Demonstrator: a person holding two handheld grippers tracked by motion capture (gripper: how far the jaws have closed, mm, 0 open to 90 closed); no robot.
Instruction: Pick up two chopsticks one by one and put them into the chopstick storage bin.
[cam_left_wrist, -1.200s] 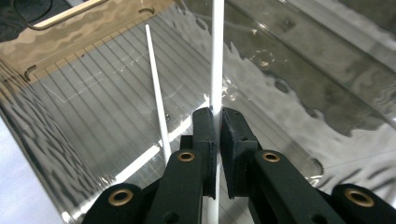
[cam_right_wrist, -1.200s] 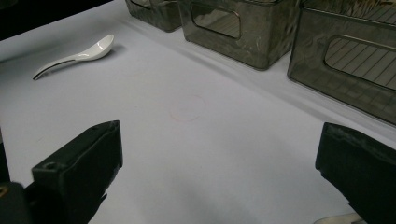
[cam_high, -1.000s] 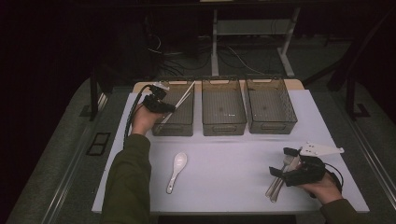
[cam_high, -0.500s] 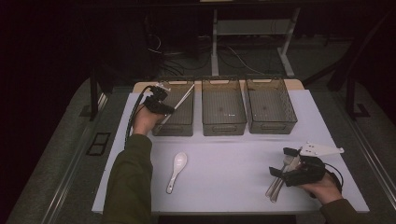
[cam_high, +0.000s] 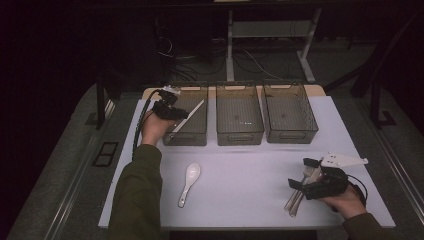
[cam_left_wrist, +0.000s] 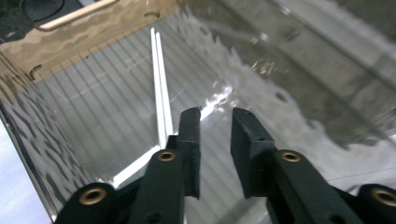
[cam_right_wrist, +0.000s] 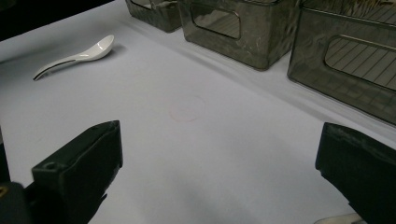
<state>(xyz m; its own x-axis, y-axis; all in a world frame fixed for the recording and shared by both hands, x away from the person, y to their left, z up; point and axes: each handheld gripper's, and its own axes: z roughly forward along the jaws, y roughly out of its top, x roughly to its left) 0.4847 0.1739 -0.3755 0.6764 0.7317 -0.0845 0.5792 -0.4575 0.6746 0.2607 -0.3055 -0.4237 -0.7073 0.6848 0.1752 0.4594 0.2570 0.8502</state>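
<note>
A pair of white chopsticks (cam_high: 192, 112) (cam_left_wrist: 159, 88) lies slanted inside the left dark see-through bin (cam_high: 186, 141). My left gripper (cam_high: 182, 114) (cam_left_wrist: 215, 116) hangs over that bin. Its jaws have just been opening; the gap between them is empty, and the chopsticks run past the outside of one jaw. My right gripper (cam_high: 301, 173) (cam_right_wrist: 219, 133) rests near the table's front right, jaws wide open, above a bundle of metal cutlery (cam_high: 295, 200). A white ceramic spoon (cam_high: 190, 182) (cam_right_wrist: 79, 56) lies on the white tabletop at front left.
Two more dark bins, middle (cam_high: 239, 135) and right (cam_high: 290, 135), stand in a row beside the left one along the back. The white table (cam_high: 240, 200) ends close to the person's forearms. Cables and desk legs lie on the dark floor behind.
The left jaws have parted and the chopsticks have dropped lower into the left bin. The right gripper has stayed where it was.
</note>
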